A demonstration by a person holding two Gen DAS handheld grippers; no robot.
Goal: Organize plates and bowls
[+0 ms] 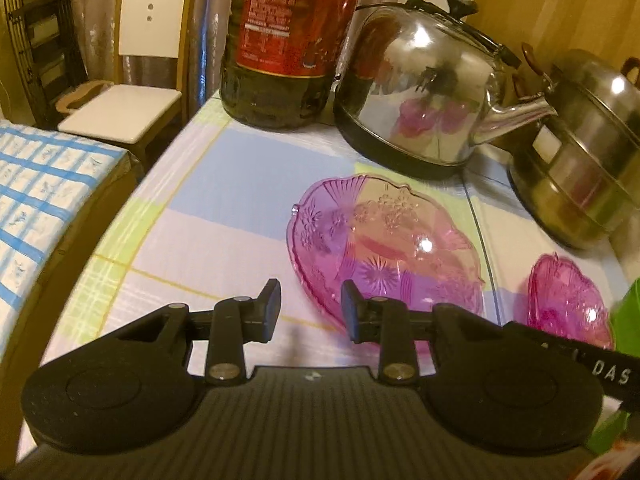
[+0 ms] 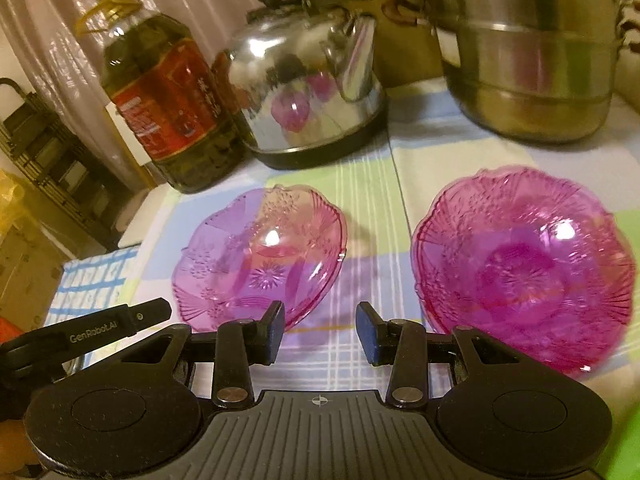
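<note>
Two pink patterned glass bowls sit side by side on the checked tablecloth. The paler bowl (image 1: 384,240) (image 2: 260,260) lies just ahead of my left gripper (image 1: 311,308), whose right finger overlaps its near rim in the picture. That gripper is open, and only cloth shows between its pads. The darker pink bowl (image 2: 520,268) (image 1: 568,300) lies ahead and to the right of my right gripper (image 2: 321,326). It too is open with nothing between its fingers, above the cloth between the two bowls.
Along the back stand an oil bottle (image 2: 168,104), a steel kettle (image 2: 308,92) and a stacked steel steamer pot (image 2: 532,52). The table edge (image 1: 120,216) drops off on the left towards a white chair (image 1: 148,60). Something green (image 1: 628,312) is at the right.
</note>
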